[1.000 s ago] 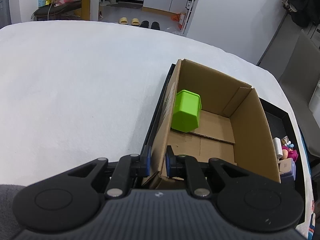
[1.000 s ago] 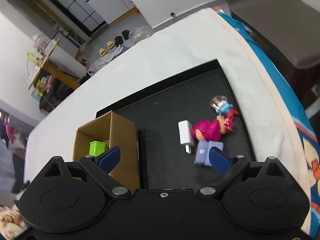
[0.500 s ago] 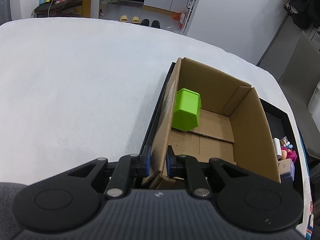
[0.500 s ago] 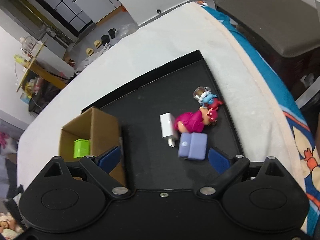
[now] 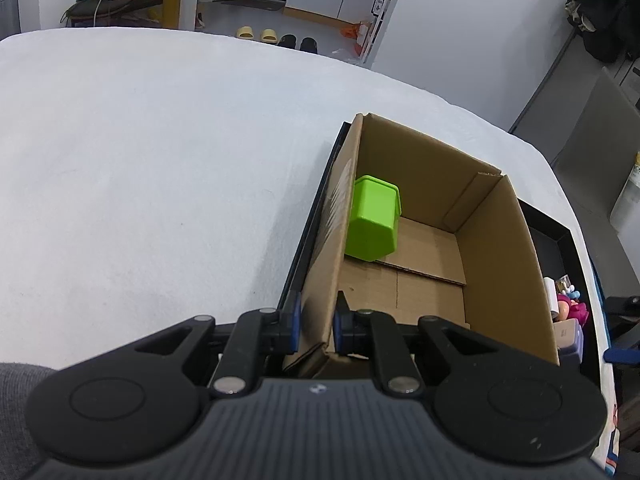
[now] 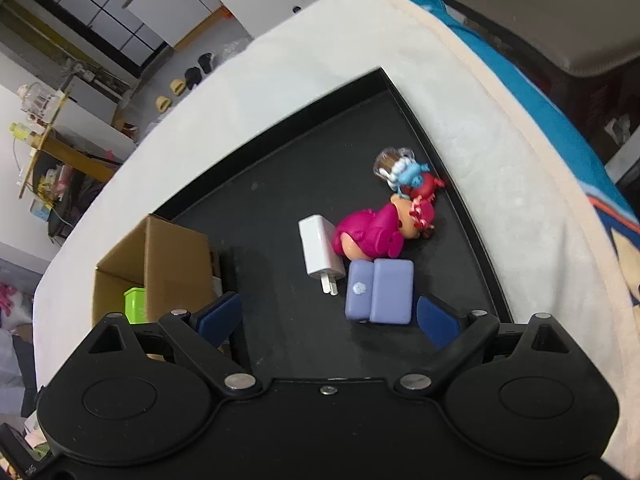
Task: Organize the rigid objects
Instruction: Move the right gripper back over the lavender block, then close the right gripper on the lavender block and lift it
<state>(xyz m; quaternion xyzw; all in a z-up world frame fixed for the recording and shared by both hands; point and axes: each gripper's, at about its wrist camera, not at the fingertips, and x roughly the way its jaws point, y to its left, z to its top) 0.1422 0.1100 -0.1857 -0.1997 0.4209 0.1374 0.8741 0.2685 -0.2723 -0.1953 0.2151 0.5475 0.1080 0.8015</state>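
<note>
While nearer the purple case [image 6: 380, 292], right hand-held gripper [image 6: 328, 316] gapes.

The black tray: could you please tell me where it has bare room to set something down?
The black tray is bare between the cardboard box and the white charger, and toward its far rim. It is crowded near the right rim: charger, pink doll, lilac toy sofa, blue figure.

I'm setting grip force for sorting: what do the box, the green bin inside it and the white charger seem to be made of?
Cardboard box: corrugated board, matte brown, with raw cut edges and folded flaps. Green bin: likely moulded plastic, uniform lime colour, soft sheen, rounded corners. White charger: apparently hard, smooth plastic, with two metal-looking prongs at one end.
</note>
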